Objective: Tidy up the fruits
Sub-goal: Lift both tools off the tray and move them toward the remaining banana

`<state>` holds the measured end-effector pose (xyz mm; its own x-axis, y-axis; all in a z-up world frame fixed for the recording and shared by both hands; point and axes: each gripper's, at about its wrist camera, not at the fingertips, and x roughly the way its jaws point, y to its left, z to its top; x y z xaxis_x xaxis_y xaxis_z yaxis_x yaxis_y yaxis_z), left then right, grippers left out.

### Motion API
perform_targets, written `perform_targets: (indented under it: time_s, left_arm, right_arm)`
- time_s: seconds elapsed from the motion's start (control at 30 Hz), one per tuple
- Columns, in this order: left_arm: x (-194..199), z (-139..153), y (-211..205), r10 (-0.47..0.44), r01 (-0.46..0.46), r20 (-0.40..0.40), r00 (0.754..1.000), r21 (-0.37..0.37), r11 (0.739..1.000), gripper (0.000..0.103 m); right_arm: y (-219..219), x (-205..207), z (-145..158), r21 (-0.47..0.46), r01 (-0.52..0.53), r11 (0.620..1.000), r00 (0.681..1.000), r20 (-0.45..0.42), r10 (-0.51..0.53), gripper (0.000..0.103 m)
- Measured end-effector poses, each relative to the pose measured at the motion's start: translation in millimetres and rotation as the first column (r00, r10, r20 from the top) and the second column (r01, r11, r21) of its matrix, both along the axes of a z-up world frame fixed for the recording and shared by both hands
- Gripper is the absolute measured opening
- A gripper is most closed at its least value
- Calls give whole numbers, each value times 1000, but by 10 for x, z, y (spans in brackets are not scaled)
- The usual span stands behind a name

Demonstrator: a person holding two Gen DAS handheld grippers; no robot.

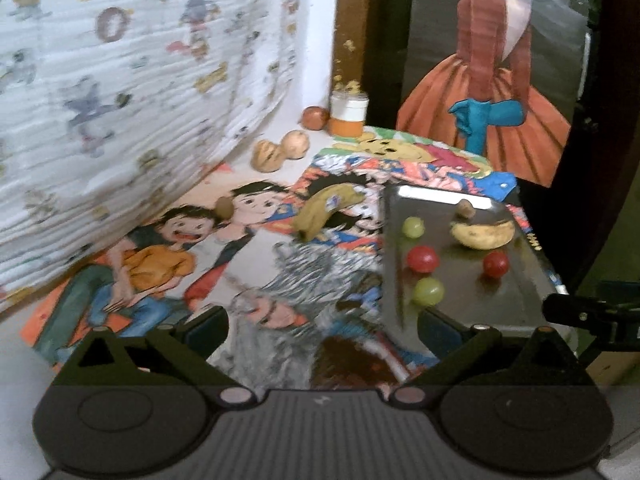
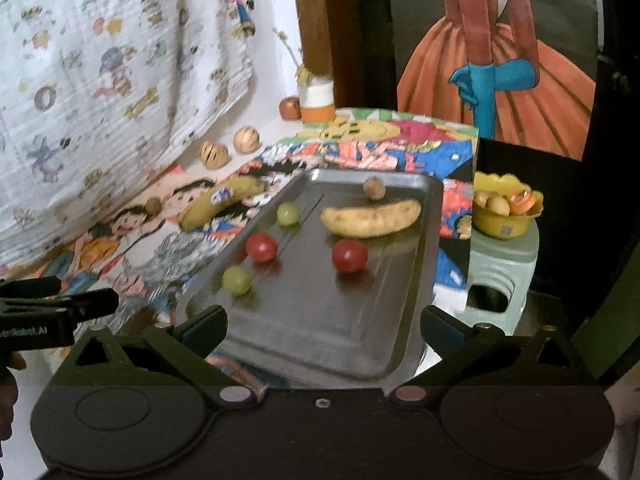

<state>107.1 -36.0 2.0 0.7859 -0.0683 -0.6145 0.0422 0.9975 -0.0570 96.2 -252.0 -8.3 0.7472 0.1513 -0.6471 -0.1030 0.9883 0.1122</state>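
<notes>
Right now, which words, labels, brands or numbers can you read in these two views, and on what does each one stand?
"enRobot.AI": white letters on the black left tool, cut off at the picture's left edge.
Blue sticker on the banana beside the tray: too blurred to read.
Square code mark on the yellow bowl: too small to read.
Lettering on the cartoon mat: blurred, not readable.

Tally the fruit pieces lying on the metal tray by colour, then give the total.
On the tray:
Red: 2
Green: 2
Yellow banana: 1
Brown round piece: 1
Total: 6
</notes>
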Motion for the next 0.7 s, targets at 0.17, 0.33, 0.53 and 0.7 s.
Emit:
perform_targets:
  time_s: [0.17, 0.33, 0.53, 0.7]
  left_arm:
    - [-139, -56, 234, 64, -64, -31, 997, 9, 998, 103]
    - [-286, -119, 530, 126, -127, -36, 991, -32, 991, 103]
    - [-367, -161, 763, 183, -185, -46, 982, -47, 982, 103]
    - [-350, -162, 847, 202, -205, -52, 978, -42, 978, 103]
  right_arm:
    - [140, -61, -29, 0, -34, 999, 998, -60, 34, 102]
    - [296, -95, -33, 16, -61, 998, 991, -115, 63, 102]
    - [524, -116, -15, 36, -132, 991, 981, -141, 136, 102]
    - [698, -64, 2, 44, -176, 983, 972, -149, 181, 102]
